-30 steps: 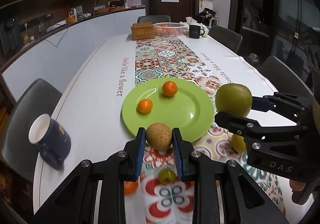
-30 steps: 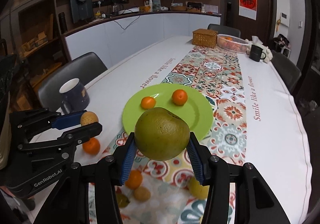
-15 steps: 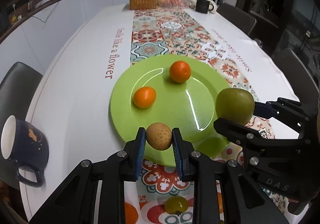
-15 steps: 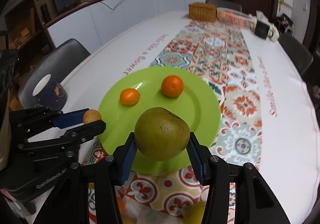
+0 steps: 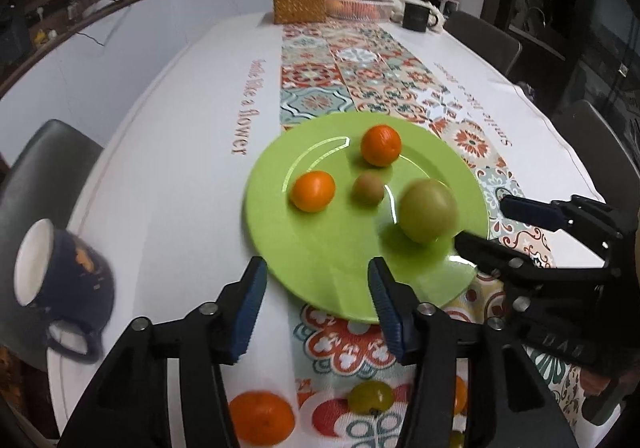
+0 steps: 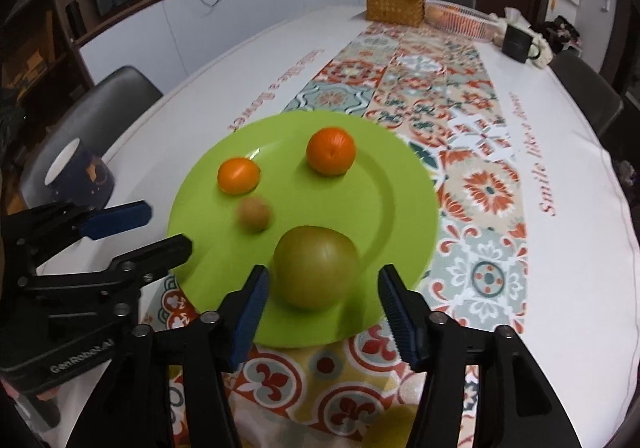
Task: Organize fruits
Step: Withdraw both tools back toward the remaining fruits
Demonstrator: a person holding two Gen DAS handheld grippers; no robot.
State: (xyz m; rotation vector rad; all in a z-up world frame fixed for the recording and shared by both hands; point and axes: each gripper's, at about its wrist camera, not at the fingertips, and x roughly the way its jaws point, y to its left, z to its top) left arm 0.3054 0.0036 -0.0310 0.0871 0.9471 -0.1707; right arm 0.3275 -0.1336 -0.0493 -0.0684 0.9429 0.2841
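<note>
Left tongs (image 5: pixel 316 302) at lower centre of the left wrist view, jaws opening, nothing between the blue pads, tips over the near rim of the green plate (image 5: pixel 340 264). Right tongs (image 6: pixel 322 304) at lower centre of the right wrist view, jaws opening too; the big green pear (image 6: pixel 316 266) sits on the plate between the pads, gaps on both sides, not pinched.

On the plate: small brown fruit (image 5: pixel 368 188) mid-plate, blurred, just left of the pear; one orange (image 5: pixel 313 191) to its left, second orange (image 5: pixel 381 145) toward the far rim. All four apart from one another.

Plate rests on the worktop (image 5: pixel 168 152), half on the patterned runner (image 5: pixel 340 72). Off the plate, bottom of the left view: a loose orange (image 5: pixel 262 422) and a small green fruit (image 5: pixel 370 397) on the runner. Dark blue mug (image 5: pixel 64 272) at left edge. Wicker box (image 5: pixel 298 4), fruit basket (image 5: pixel 360 6) and black mug (image 5: pixel 416 14) at far end, top of frame.
</note>
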